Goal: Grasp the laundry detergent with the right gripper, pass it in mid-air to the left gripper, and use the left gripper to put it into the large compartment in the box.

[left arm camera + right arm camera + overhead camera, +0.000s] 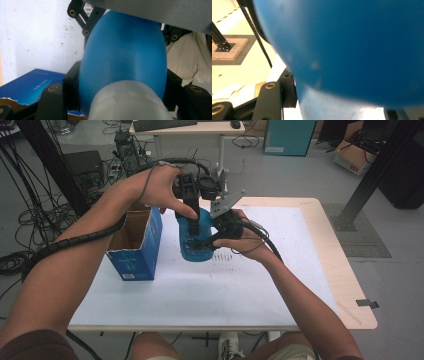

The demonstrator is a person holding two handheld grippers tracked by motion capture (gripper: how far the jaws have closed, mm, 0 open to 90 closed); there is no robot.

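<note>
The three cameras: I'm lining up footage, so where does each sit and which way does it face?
High view: above the person's side, looking forward and down on the table; forearms and both hands show.
Left gripper view: rides the left gripper, looking along its jaws clamped on the blue bottle.
Right gripper view: rides the right gripper, pressed close to the bottle.
All three share the bottle; the high and left gripper views share the blue box.

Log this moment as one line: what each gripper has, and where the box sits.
left gripper: shut on blue bottle | right gripper: shut on blue bottle | bottle: above table | box: open, left of bottle
</note>
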